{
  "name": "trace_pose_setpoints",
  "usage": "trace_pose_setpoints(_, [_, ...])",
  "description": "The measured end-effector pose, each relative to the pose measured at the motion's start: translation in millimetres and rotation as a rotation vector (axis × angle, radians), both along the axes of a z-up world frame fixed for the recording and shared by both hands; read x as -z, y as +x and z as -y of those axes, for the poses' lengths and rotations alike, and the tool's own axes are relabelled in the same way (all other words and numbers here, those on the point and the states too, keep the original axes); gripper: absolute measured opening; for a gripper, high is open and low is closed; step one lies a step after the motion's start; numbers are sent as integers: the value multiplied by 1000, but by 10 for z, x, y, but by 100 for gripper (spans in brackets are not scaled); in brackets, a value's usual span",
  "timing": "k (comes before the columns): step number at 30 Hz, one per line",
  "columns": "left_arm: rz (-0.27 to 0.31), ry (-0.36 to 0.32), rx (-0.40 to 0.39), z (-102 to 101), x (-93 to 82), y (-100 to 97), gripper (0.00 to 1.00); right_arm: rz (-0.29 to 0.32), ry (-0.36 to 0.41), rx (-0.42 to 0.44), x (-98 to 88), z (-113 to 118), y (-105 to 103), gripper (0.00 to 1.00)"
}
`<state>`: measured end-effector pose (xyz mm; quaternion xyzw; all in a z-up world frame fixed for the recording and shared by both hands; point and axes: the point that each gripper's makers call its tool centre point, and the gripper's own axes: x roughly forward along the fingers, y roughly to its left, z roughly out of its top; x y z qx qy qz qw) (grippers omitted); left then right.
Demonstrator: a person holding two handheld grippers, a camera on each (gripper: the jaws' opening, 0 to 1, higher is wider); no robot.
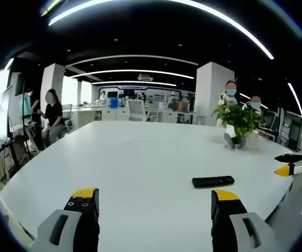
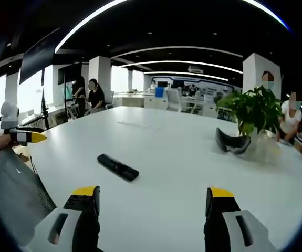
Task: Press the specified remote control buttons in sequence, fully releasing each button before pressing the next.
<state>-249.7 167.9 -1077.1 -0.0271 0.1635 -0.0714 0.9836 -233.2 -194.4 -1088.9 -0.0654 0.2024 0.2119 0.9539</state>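
Observation:
A black remote control point(image 1: 212, 181) lies flat on the white table point(image 1: 140, 163), ahead and to the right of my left gripper point(image 1: 155, 198), whose yellow-tipped jaws stand wide apart with nothing between them. In the right gripper view the remote point(image 2: 117, 167) lies ahead and left of my right gripper point(image 2: 154, 195), which is open and empty too. Both grippers hover above the table near its edge, apart from the remote. The right gripper point(image 1: 289, 164) enters the left gripper view from the right edge. The left gripper point(image 2: 27, 136) shows at the left of the right gripper view.
A potted green plant point(image 1: 240, 119) stands at the table's far right, with a dark curved object point(image 2: 232, 143) at its base. People sit and stand beyond the table, among chairs and white pillars point(image 1: 212, 89). A grey chair back point(image 2: 11, 199) is near the table's edge.

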Motion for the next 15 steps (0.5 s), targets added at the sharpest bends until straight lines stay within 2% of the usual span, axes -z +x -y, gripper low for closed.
trace_pose_setpoints(15, [-2, -6, 13, 8, 11, 1, 90, 5, 3, 24, -2, 47, 10, 82])
